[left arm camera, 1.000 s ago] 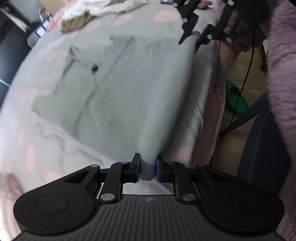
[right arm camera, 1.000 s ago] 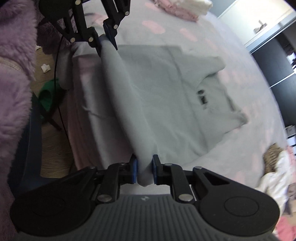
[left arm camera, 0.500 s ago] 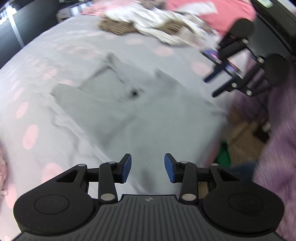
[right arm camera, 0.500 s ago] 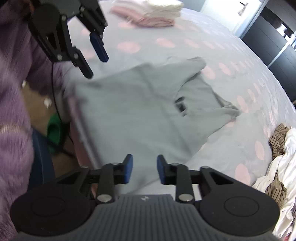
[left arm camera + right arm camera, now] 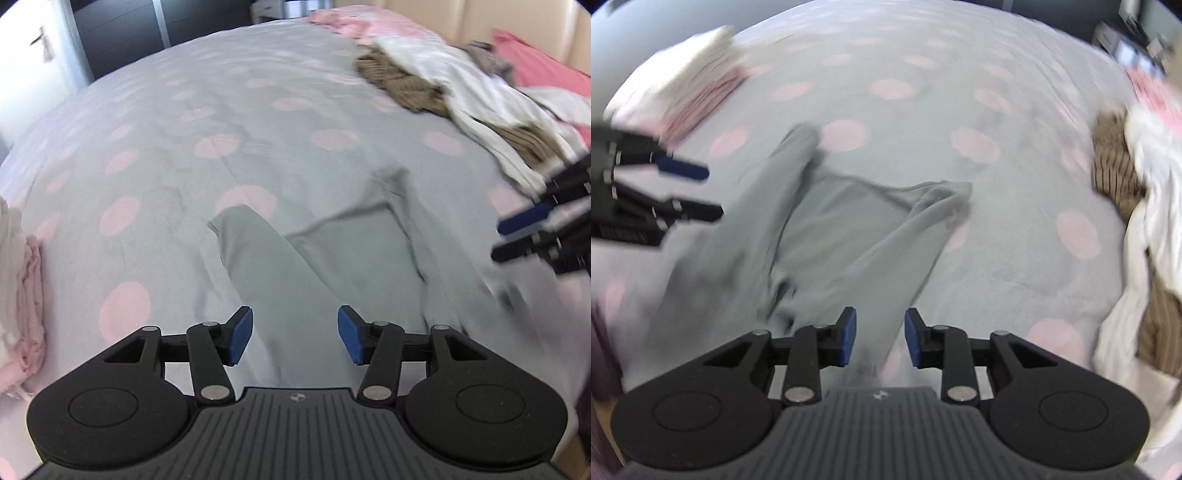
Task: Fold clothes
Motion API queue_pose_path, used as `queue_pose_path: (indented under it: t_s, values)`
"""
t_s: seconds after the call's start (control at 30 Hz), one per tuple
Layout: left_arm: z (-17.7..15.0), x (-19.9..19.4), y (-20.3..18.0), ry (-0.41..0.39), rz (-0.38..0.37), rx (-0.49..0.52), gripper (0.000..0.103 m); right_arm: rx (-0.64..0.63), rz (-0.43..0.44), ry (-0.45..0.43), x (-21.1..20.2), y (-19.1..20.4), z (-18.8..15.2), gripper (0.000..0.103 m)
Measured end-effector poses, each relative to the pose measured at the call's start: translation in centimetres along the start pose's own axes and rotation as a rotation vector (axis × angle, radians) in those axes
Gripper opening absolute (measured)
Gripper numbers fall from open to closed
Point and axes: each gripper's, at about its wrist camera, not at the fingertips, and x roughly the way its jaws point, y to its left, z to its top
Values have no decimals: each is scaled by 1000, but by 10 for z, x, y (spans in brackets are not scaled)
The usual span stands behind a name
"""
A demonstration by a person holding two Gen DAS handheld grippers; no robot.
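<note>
Spotted bed (image 5: 258,110) carries the grey top (image 5: 295,280) half-folded; left gripper (image 5: 295,338) and right gripper (image 5: 875,338) have just been opening, fingers empty, more folds remain.

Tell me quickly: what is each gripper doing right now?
Left gripper: open, holding nothing, jaws just opened above the grey cotton top.
Right gripper: open, holding nothing, jaws just opened.
</note>
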Motion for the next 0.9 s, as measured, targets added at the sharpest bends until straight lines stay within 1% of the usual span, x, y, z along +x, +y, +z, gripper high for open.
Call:
queue_pose_path:
  t_s: [0.07,0.2,0.27,0.33,0.37,0.4,0.43,0.53,0.57,0.7,0.8,0.87,0.9]
  values:
    - [9,14,2,-7,8,-35,49,29,18,5,11,-2,10,37]
    - [23,44,1,6,71,-39,49,51,63,18,29,-4,25,42]
    - [25,57,-1,19,122,-31,49,49,54,21,38,-4,31,47]
    - [25,66,1,41,148,-33,47,53,38,21,45,-6,36,47]
    - [24,67,3,51,150,-37,42,62,35,20,48,-8,38,47]
    - [23,67,6,61,147,-48,32,71,31,20,51,-10,41,47]
    - [22,66,11,72,139,-64,25,80,28,21,54,-12,43,47]
    - [17,59,28,101,126,-112,14,97,18,32,62,-16,45,47]
    - [15,58,33,110,129,-124,12,102,14,37,64,-18,45,47]
    - [6,59,52,127,138,-164,11,118,7,61,73,-21,40,47]
    - [4,66,56,103,124,-172,11,119,3,69,81,-24,35,48]
    - [7,65,55,64,116,-161,12,137,9,68,82,-27,37,48]
    - [9,64,54,51,106,-164,14,147,11,68,82,-28,38,48]
